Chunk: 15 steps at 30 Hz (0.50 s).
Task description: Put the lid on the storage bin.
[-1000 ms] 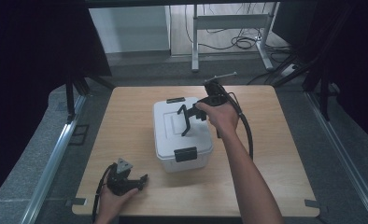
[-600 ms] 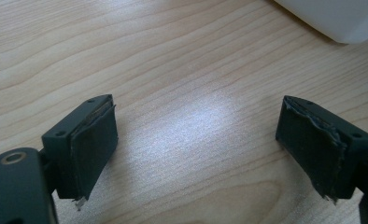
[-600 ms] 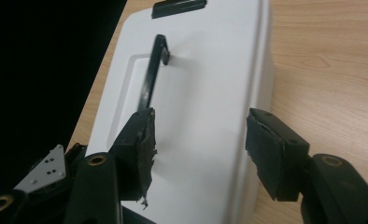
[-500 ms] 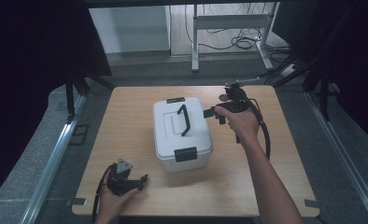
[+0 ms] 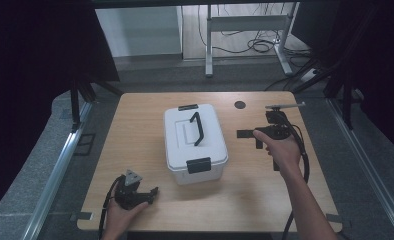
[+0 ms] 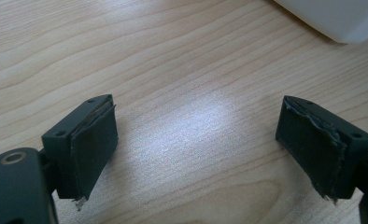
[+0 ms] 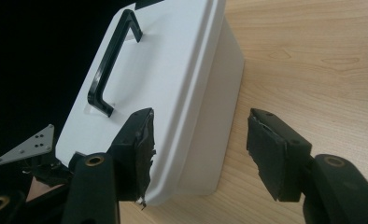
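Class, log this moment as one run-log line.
white box: lid on, handle free | right gripper: open, beside box | left gripper: open, over table

In the left gripper view, the white box (image 6: 331, 18) is cut off by the top edge, leaving just a corner in sight. In the right gripper view, the box's far end and its handle's (image 7: 111, 65) upper foot run out of frame at the top. In the high view, the small dark round mark (image 5: 240, 105) on the table (image 5: 135, 115) is too small to identify.
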Motion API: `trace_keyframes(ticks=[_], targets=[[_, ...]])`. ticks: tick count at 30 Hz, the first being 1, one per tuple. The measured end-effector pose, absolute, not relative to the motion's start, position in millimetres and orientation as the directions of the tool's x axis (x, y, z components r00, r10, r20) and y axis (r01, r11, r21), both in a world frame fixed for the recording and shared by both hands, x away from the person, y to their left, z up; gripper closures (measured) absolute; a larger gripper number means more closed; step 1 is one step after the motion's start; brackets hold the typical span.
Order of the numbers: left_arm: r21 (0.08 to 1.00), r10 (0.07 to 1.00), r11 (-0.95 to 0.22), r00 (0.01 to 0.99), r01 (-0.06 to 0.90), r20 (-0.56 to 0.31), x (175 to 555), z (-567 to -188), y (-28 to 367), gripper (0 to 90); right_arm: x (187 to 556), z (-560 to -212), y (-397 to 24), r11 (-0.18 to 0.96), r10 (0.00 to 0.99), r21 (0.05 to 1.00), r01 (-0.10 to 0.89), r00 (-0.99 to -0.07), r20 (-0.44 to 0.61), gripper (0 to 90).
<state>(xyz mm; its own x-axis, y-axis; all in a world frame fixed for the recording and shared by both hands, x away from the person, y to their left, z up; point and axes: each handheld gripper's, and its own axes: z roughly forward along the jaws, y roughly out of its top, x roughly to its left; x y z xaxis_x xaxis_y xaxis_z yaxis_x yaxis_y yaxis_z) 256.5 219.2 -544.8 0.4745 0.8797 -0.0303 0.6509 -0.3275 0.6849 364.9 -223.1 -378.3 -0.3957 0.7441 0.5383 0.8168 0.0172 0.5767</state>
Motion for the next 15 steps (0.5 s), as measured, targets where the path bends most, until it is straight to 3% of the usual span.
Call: trace_keyframes(ticks=[15], targets=[[0.683,0.88,-0.327,0.474,0.653,-0.032,256,-545,219,12.6,324,-434,-268,0.013,0.742,0.578,0.816,-0.395,0.541,42.3]])
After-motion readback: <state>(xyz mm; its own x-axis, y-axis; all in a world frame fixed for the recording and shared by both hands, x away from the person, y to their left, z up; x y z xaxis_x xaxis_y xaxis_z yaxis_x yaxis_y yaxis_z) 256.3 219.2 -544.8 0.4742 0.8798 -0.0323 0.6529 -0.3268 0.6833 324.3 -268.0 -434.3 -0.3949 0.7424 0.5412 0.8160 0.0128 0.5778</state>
